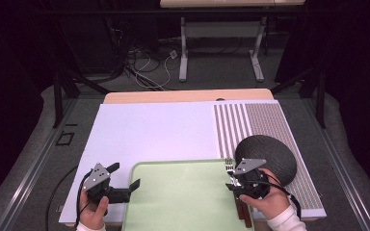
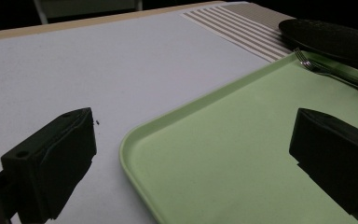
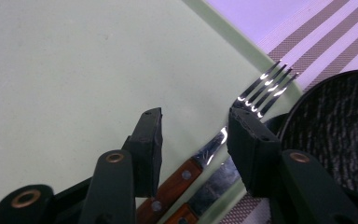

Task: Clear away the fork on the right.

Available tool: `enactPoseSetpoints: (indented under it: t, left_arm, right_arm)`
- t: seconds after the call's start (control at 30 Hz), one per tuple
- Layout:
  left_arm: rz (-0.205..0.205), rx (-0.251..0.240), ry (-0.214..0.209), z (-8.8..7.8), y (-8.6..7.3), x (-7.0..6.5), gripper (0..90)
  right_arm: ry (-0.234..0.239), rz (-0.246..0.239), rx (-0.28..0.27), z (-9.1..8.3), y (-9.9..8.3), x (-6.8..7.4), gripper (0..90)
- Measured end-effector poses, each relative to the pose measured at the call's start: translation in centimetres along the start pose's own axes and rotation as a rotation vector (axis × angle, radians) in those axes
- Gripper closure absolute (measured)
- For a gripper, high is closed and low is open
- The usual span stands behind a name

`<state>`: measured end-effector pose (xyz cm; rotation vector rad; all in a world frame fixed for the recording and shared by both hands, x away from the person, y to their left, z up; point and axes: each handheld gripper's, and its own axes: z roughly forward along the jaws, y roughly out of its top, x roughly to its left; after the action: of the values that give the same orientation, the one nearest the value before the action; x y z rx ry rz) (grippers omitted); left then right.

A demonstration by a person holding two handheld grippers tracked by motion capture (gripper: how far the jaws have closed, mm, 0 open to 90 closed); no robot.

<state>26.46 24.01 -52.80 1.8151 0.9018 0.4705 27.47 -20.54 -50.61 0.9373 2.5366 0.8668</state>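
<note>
Fork [image 3: 261, 95], wooden-handled: at tray [image 1: 183, 202] right edge, between spread jaws of right hand-held gripper [image 3: 193, 128], unpinched. Left hand-held gripper [image 2: 191, 154]: spread, astride tray's left edge.

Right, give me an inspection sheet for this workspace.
Surface: white board with a striped mat on its right part.
Job's things: wooden-handled fork and a second wooden-handled utensil on the right edge of the green tray.
Clutter: dark woven plate beside the tray.
Grippers: left tongs open at the tray's left rim, holding nothing; right tongs open astride the fork, pads not pressing on it.
Cables: black lead from the left tongs.
Surroundings: table legs and floor wires behind.
</note>
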Motion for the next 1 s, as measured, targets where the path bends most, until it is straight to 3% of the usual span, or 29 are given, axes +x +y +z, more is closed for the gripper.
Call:
enactPoseSetpoints:
  t: [0.17,0.23,0.3,0.33,0.43,0.53,0.67,1.0]
  left_arm:
    - [0.001,-0.001,0.003,0.0,0.0,0.0,0.7]
    - [0.001,0.000,0.003,0.0,0.0,0.0,0.7]
    - [0.001,0.000,0.004,0.0,0.0,0.0,0.7]
    - [0.000,0.000,0.004,0.0,0.0,0.0,0.7]
    - [0.000,0.000,0.006,0.0,0.0,0.0,0.7]
    - [0.000,0.000,0.007,0.0,0.0,0.0,0.7]
    - [0.002,0.000,0.008,0.0,0.0,-0.1,0.7]
    - [0.001,0.002,0.005,0.0,0.0,-0.1,0.7]
  right_arm:
    - [-0.022,0.005,-0.033,-0.9,0.0,-0.8,51.7]
    - [-0.023,0.008,-0.019,-1.3,0.0,-1.2,50.1]
    - [0.010,0.015,-0.004,-1.6,-0.1,-1.5,49.8]
    - [0.002,0.000,-0.007,-1.6,-0.3,-1.6,42.7]
    - [0.014,0.017,0.010,-1.9,-0.5,-2.1,38.7]
    - [0.036,0.003,0.022,-2.3,-0.8,-2.2,32.9]
    - [0.035,-0.026,-0.004,-3.1,-1.4,-2.4,29.0]
    - [0.040,0.035,-0.019,-4.5,-3.0,-3.6,14.1]
